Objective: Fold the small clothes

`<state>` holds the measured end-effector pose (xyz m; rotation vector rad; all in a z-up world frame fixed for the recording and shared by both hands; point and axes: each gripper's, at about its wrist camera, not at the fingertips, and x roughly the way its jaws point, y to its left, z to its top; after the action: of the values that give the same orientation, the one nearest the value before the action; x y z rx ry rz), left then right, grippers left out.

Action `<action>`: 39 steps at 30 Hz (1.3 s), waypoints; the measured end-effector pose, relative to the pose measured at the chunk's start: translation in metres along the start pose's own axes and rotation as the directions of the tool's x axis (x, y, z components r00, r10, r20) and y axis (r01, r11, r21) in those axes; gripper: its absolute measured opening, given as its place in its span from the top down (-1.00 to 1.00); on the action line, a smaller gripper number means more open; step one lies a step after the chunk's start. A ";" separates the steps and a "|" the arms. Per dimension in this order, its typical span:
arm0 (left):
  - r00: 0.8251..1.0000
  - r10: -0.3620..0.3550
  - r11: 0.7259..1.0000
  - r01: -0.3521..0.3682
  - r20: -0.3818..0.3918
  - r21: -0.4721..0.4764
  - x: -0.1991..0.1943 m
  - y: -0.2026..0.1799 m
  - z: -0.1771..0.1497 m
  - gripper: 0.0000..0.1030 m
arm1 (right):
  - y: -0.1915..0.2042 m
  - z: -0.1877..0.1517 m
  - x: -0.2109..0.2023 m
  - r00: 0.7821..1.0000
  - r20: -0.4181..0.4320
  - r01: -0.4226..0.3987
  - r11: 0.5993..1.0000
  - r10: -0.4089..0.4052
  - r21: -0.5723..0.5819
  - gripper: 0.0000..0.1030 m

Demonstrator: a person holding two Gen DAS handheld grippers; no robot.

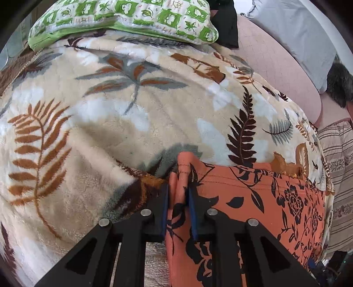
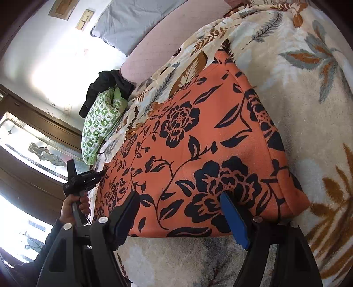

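Home bedroom, blanket [image 1: 132,114], pillow [image 1: 123,19]

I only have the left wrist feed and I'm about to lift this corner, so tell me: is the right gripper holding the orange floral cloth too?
Observer: No. The right gripper is open, its fingers spread wide at the near edge of the orange floral cloth, clamping nothing.
Operator: Is the cloth flat over there?
Observer: Yes, in the right wrist view it lies spread smooth on the leaf-print blanket.
Operator: Can you see my gripper from that side?
Observer: Yes, the left gripper shows at the cloth's far left edge, with the hand on its handle.
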<state>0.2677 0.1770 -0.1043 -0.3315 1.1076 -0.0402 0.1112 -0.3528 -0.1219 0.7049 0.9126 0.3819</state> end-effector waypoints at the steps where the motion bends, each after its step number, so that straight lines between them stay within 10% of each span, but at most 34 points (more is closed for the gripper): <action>1: 1.000 0.019 1.000 -0.020 0.008 0.017 -0.004 -0.004 -0.001 0.58 | 0.000 0.000 0.000 1.000 0.001 -0.001 1.000 0.001 0.006 -0.52; 6: 0.985 0.091 0.983 -0.112 0.144 0.145 -0.059 -0.029 -0.018 0.39 | -0.002 -0.001 -0.003 1.000 0.014 -0.027 0.999 0.026 0.036 -0.52; 9: 0.971 0.067 0.979 -0.109 0.231 0.174 -0.099 -0.039 -0.051 -0.30 | -0.001 -0.002 -0.005 1.000 0.009 -0.027 0.999 0.027 0.030 -0.52; 15: 0.970 -0.003 0.971 -0.055 0.244 0.233 -0.131 -0.056 -0.130 -0.31 | -0.003 -0.003 -0.006 1.000 0.019 -0.022 0.998 0.021 0.055 -0.52; 20: 0.978 0.187 0.927 -0.208 0.097 0.311 -0.068 -0.056 -0.165 -0.38 | 0.009 0.001 -0.018 0.998 0.044 -0.050 0.996 0.047 0.076 -0.52; 29: 0.962 0.115 0.939 -0.187 0.249 0.289 -0.121 -0.064 -0.167 -0.38 | -0.011 0.000 -0.034 0.995 0.090 -0.065 0.985 0.052 0.158 -0.62; 34: 0.978 0.186 0.942 -0.206 0.099 0.264 -0.073 -0.045 -0.171 -0.44 | -0.011 0.002 -0.022 0.998 0.066 -0.023 0.989 0.014 0.144 -0.61; 39: 0.975 0.146 0.958 -0.182 0.170 0.221 -0.099 -0.048 -0.167 -0.46 | -0.005 0.007 -0.046 0.985 0.162 -0.083 0.991 0.065 0.108 -0.61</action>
<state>0.0816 0.1106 -0.0722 -0.0274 0.9632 0.0014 0.0913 -0.3859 -0.0955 0.8637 0.7635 0.3363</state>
